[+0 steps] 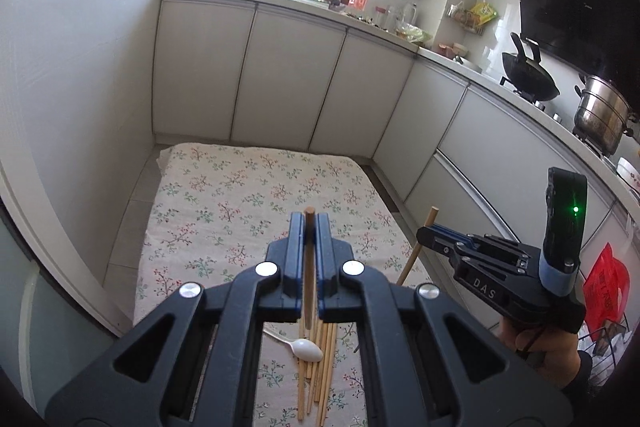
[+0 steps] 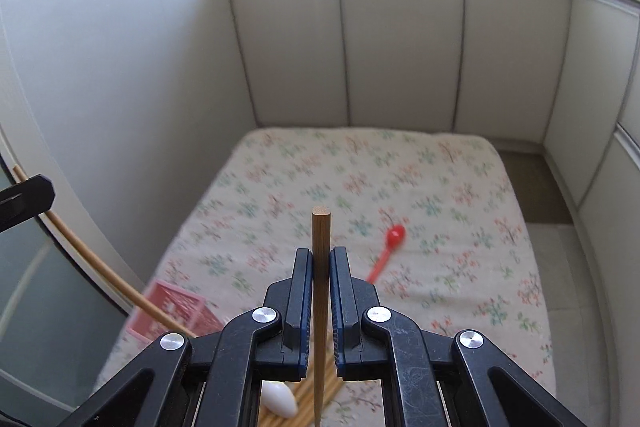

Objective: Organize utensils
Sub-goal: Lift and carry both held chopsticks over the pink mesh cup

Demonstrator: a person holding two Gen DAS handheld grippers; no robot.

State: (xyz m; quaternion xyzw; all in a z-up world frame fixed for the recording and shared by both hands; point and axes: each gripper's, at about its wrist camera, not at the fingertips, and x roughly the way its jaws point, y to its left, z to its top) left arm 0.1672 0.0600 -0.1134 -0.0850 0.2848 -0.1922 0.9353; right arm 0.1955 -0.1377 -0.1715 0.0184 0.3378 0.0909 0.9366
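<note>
Left gripper point(image 1: 309, 227): jaws closed onto one chopstick point(image 1: 308, 267), which stands roughly upright between the pads, its blunt end just above the fingertips. Below it, a bundle of chopsticks point(image 1: 318, 367) lies on the floral cloth point(image 1: 224, 211), and a white spoon point(image 1: 306, 349) rests across the bundle.

Right gripper point(image 2: 321, 267): jaws closed onto a second chopstick point(image 2: 321, 287), also upright, its flat end well above the fingertips. In the left wrist view this gripper appears at the right, held in a hand point(image 1: 540, 347).

A red spoon point(image 2: 388, 251) lies alone on the cloth, right of the right gripper, bowl pointing away. A pink basket point(image 2: 176, 311) sits at the cloth's left edge, near the bundle. White cabinets point(image 2: 400, 39) border the cloth.
</note>
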